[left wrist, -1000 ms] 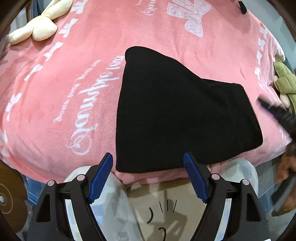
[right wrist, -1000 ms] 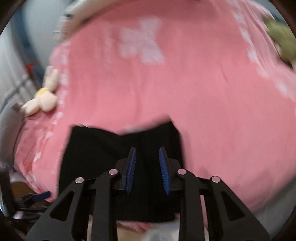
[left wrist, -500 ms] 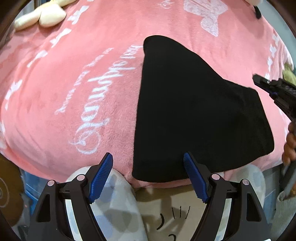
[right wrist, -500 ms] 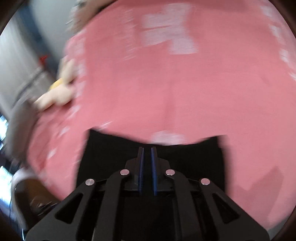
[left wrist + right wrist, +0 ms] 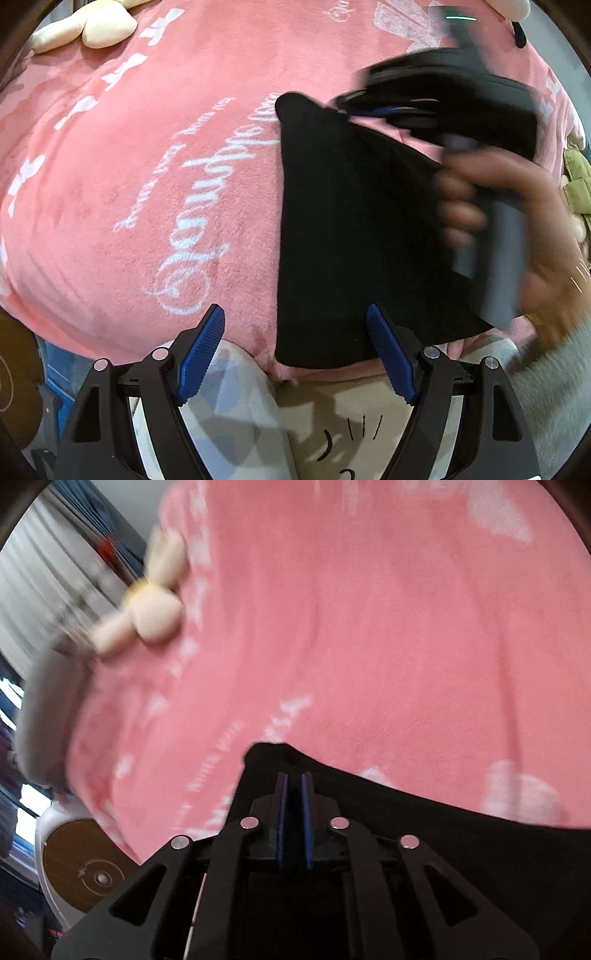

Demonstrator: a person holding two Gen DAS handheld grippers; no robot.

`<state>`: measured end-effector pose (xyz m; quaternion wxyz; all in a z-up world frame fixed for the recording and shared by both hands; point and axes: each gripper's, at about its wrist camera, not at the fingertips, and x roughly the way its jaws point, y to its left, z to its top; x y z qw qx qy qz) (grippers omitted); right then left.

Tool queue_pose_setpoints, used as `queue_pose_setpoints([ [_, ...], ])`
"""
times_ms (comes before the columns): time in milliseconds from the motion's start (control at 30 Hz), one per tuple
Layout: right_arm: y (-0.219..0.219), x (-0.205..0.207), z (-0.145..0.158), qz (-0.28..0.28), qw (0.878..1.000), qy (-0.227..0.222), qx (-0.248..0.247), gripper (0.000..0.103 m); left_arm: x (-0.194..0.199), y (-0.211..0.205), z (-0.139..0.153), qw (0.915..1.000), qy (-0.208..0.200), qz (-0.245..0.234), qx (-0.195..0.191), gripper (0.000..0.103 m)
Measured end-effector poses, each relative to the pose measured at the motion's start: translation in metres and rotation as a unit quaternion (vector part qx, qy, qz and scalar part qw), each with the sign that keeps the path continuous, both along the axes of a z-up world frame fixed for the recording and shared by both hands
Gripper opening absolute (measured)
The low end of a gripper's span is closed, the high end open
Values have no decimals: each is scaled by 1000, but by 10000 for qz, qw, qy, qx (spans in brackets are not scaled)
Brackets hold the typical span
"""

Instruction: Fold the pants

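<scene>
Black pants (image 5: 351, 240) lie folded flat on a pink blanket (image 5: 147, 147), near its front edge. My left gripper (image 5: 293, 310) hovers open over that front edge; its right fingertip (image 5: 373, 317) overlaps the pants' near hem and nothing is between the pads. A hand (image 5: 517, 206) holds my right gripper (image 5: 354, 105), blurred, above the pants' far corner. In the right wrist view the right gripper (image 5: 293, 775) has its pads nearly together over the same corner of the pants (image 5: 443, 842). The cloth lies flat and nothing is visibly held.
A cream plush toy (image 5: 92, 26) lies at the blanket's far left, also in the right wrist view (image 5: 151, 605). An olive-green item (image 5: 576, 181) sits at the right edge. Pale patterned trouser legs (image 5: 236, 398) are below the bed. A round wooden disc (image 5: 85, 864) stands beside it.
My right gripper closed and swung left across the pants to their far corner. The left gripper stayed open and shifted slightly, so the pants sit further right in its view.
</scene>
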<state>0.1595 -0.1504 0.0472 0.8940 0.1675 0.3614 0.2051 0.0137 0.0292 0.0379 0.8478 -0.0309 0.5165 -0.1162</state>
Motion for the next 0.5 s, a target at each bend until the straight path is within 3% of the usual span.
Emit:
queue_pose_setpoints([
  [133,-61,-55,-7,-630,9976,-72,-276,8,0,2,-4,10000,22,25,-49,78],
  [233,-109,-64,-44,-1302,9862,544,-861,0,2,1,-8,10000,49,-36,-7,78],
  [300,-127,-80,-40,-1373,9885,526,-347,2,2,-3,-6,9999,61,-76,63,78],
  [400,-116,-113,-10,-1379,9892,16,-500,6,-3,-4,-1,9997,-54,-95,223,78],
  [500,-78,-134,-4,-743,9968,-160,-267,6,-12,5,5,9995,-65,-12,315,78],
])
